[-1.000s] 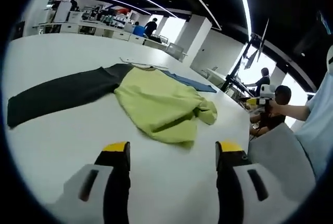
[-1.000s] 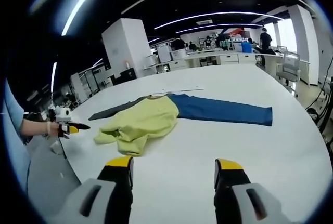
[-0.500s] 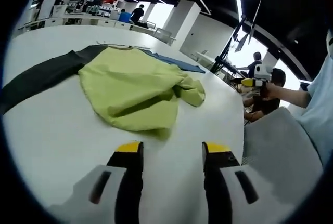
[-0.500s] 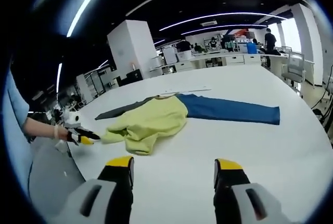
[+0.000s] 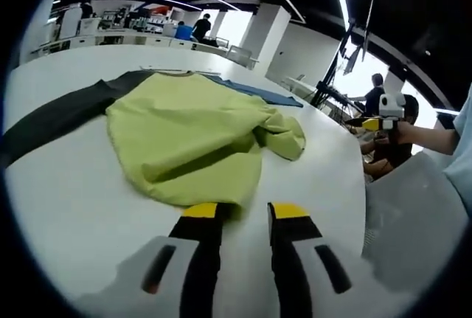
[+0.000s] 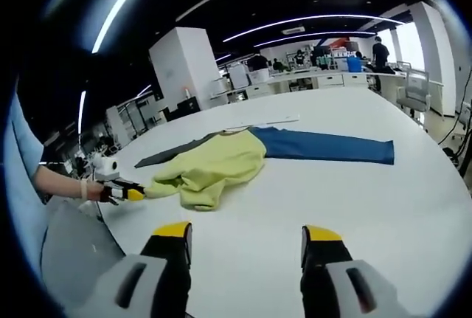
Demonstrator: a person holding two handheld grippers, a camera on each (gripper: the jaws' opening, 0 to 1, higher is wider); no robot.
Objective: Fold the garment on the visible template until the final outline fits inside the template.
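A garment with a yellow-green body, a dark grey sleeve and a blue sleeve lies on the white table. Its right side is bunched into a fold. My left gripper sits low at the near hem, its jaws narrowly apart with bare table between the tips. The left tip touches the hem's edge. In the right gripper view the same garment lies mid-table, with the left gripper at its bunched corner. My right gripper hovers open over bare table, apart from the cloth. It also appears as the right gripper in a hand.
The white table runs wide, with its rounded edge close on the right of the left gripper view. A thin pale strip lies past the collar. People sit beyond the table edge. Desks and chairs stand far behind.
My left gripper has moved forward to the garment's near hem and its jaws have narrowed a lot. The right gripper has stayed open, hardly moving.
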